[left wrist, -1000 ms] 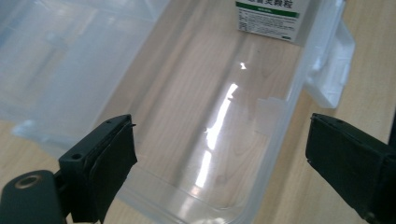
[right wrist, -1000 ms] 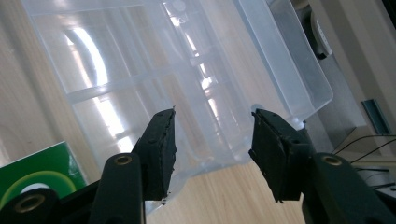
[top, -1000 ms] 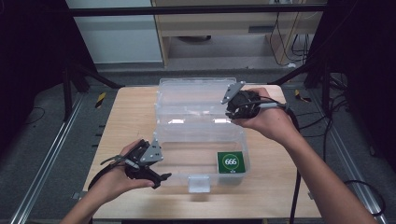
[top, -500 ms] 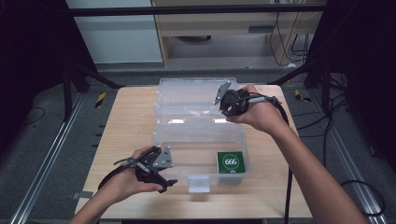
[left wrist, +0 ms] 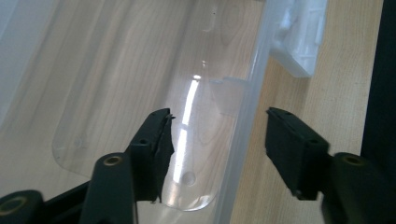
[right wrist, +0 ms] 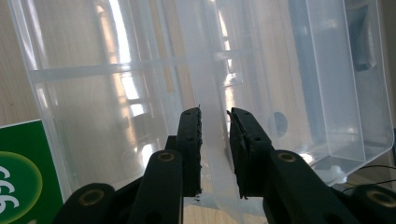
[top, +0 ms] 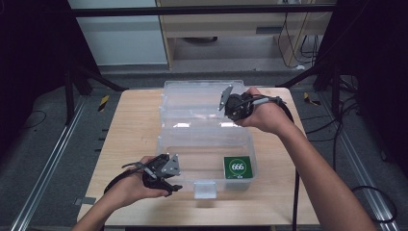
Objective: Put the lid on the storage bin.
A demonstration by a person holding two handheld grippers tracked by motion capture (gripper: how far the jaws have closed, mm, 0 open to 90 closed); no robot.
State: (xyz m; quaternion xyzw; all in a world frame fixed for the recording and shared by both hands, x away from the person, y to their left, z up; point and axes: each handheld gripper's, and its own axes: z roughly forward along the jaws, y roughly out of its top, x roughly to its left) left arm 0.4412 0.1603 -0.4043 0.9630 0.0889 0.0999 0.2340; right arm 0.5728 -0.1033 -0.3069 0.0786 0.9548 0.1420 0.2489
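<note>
A clear plastic box [top: 207, 144] stands open on the wooden table [top: 130, 125], its lid [top: 192, 98] tilted up at the back. A green label [top: 237, 167] marked 666 is at the box's front right. My right gripper [top: 230, 107] is at the lid's right end. In the right gripper view it [right wrist: 215, 116] is shut on the lid's clear rim [right wrist: 212, 154]. My left gripper [top: 168, 185] is at the box's front left corner. In the left gripper view it [left wrist: 219, 140] stands open astride the front wall [left wrist: 247, 116].
The box's white latch [top: 205, 188] hangs at the middle of its front and appears again as the latch [left wrist: 299, 42] beyond the left jaws. Bare table lies left of the box. Dark frame legs and cables [top: 308, 29] surround the table.
My left gripper has moved right along the table's front to the box's front left corner. My right hand has shifted slightly left, still at the lid.
</note>
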